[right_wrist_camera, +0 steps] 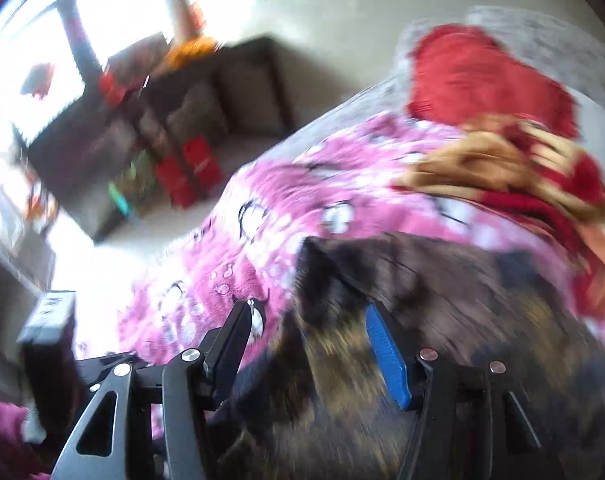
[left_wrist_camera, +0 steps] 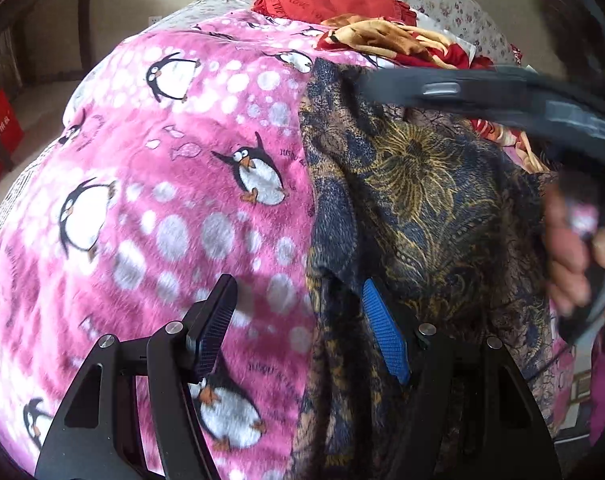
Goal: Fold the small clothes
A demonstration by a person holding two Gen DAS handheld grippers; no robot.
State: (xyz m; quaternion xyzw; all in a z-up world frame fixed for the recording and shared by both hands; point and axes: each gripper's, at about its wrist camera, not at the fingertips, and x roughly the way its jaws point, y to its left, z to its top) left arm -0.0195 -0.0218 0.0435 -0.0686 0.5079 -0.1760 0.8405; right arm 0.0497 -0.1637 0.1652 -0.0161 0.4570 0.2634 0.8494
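Dark floral garment on the penguin blanket, both claws parted over its left edge.

Left wrist view: the left claw (left_wrist_camera: 298, 320) stands wide and empty, straddling the dark floral garment (left_wrist_camera: 422, 184), whose long axis runs away up the pink penguin blanket (left_wrist_camera: 162, 200); the right claw is a blur across its top. Right wrist view: the right claw (right_wrist_camera: 306, 340) is parted, nothing pinched; heavy blur hides the garment's (right_wrist_camera: 442, 300) folds.

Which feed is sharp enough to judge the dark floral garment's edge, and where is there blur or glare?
Left wrist view: mostly sharp; the dark floral garment edge reads clearly against the penguin blanket, only the right gripper crossing is smeared. Right wrist view: heavy motion blur, window blown out.
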